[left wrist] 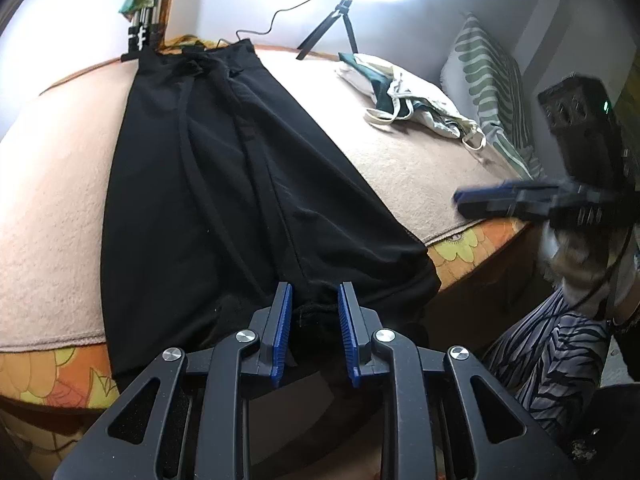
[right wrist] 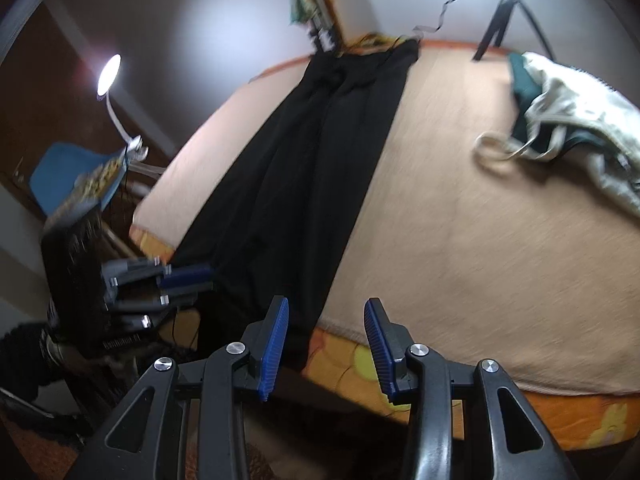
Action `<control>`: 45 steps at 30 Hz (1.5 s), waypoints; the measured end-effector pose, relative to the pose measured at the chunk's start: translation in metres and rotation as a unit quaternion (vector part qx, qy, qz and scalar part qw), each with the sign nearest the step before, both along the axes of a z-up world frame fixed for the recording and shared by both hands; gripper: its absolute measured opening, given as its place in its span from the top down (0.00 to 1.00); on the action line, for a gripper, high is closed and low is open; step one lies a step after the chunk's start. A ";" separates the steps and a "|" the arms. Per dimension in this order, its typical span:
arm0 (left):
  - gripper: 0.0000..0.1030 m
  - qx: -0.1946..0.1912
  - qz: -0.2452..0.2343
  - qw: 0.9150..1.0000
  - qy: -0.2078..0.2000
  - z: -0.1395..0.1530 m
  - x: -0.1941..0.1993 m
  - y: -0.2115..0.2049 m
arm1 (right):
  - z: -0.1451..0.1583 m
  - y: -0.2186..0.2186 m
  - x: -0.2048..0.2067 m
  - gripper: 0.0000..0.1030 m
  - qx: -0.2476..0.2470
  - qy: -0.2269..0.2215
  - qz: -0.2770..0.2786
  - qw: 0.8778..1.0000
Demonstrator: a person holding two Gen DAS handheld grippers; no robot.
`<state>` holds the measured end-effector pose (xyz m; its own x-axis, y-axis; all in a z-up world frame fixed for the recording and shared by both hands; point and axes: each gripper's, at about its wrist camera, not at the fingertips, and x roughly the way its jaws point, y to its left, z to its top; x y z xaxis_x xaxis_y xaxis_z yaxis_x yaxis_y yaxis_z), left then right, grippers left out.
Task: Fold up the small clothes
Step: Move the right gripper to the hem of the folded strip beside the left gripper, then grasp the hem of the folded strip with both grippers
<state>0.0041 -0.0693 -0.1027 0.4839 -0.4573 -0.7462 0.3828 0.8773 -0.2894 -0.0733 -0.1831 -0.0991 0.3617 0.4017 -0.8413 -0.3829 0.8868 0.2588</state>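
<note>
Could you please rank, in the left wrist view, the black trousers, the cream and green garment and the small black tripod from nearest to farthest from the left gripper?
1. Black trousers: hem between the left gripper's pads.
2. Cream and green garment: farther, to the right.
3. Small black tripod: farthest, at the bed's far edge.

Garment (left wrist: 248, 184): solid black, black drawstring.
Blanket (left wrist: 416, 168): plain beige-pink.
Sheet (right wrist: 560, 412) beneath: orange, yellow floral print.
Left gripper (left wrist: 313, 330): black frame, blue ribbed pads (left wrist: 280, 332), silver screws.
Right gripper (right wrist: 326, 350): same black and blue.
Bag (left wrist: 416, 100): cream, dark green.
Pillow (left wrist: 492, 80): white, green leaf pattern.
Trouser leg (left wrist: 548, 348): grey, dark zebra stripes.
Chair (right wrist: 60, 176): blue.
</note>
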 end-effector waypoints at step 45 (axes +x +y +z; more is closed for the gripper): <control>0.78 -0.034 0.115 0.991 0.064 0.002 -0.014 0.109 | -0.034 0.020 -0.008 0.71 0.021 0.037 0.049 0.998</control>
